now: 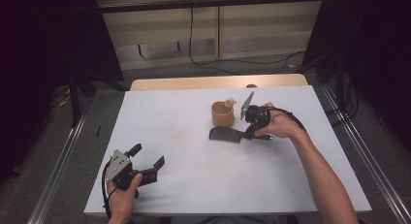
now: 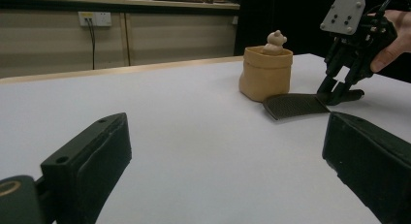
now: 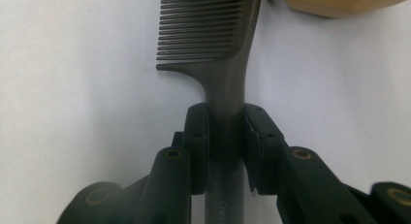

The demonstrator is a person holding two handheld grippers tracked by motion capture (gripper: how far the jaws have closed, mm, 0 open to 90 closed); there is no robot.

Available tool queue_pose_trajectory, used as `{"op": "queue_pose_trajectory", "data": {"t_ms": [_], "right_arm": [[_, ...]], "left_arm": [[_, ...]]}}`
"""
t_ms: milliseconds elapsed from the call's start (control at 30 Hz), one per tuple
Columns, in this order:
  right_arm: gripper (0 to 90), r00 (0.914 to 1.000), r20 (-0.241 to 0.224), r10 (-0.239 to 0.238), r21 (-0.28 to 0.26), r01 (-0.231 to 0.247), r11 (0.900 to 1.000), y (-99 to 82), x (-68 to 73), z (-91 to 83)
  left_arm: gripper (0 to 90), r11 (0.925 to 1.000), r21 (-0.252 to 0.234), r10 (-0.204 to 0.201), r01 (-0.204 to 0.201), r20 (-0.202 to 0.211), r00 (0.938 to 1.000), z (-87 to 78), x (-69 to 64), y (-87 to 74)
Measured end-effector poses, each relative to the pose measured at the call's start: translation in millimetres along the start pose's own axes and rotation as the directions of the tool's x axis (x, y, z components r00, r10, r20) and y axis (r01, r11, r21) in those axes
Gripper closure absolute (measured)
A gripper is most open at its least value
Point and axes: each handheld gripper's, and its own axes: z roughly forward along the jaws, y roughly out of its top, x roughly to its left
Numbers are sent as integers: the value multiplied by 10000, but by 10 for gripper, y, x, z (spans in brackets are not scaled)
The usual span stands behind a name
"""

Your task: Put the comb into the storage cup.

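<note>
White table [image 1: 194, 180], tan pouch-shaped cup [image 1: 222, 114] with a small figure [image 1: 230, 102] poking out of it, toward the far right. Dark comb [image 1: 226, 134] lies flat just in front of the cup, near but apparently not touching it.

My right gripper [image 3: 226, 149] is clenched on the comb's handle; pads press on both of its sides. My left gripper [image 1: 148, 162] rests at the near left corner, jaws spread wide, nothing between them.

Judgement for the lift: hold the squeeze firm, raise straight up, keep the comb level so the toothed end clears the cup.

Comb's long axis runs left–right across the table in the high view: handle to the right, in my jaws; toothed head pointing left.
</note>
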Motion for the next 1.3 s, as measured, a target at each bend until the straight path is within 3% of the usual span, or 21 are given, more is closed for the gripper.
{"op": "queue_pose_trajectory", "data": {"t_ms": [367,600,700,933,1300], "right_arm": [[732,9998,-32,212,-640,-214,9977,-47,28,-127],[732,9980,-145,617,-1122,-630,9917,-123,37,-205],[732,9975,-177,689,-1668,-709,9834,-150,49,-256],[732,9969,17,789,-2077,-769,9752,-157,87,-346],[732,9871,405,1547,-3064,-1350,9423,-194,132,-452]], "left_arm": [[36,10000,-55,-69,68,-27,10000,2,0,1],[36,10000,-25,-59,59,-19,10000,-1,3,1],[36,9999,-69,-87,86,-48,10000,-1,5,2],[36,10000,-62,-60,60,-31,10000,-7,10,4],[36,9999,-53,-93,93,-42,9999,-8,14,3]]}}
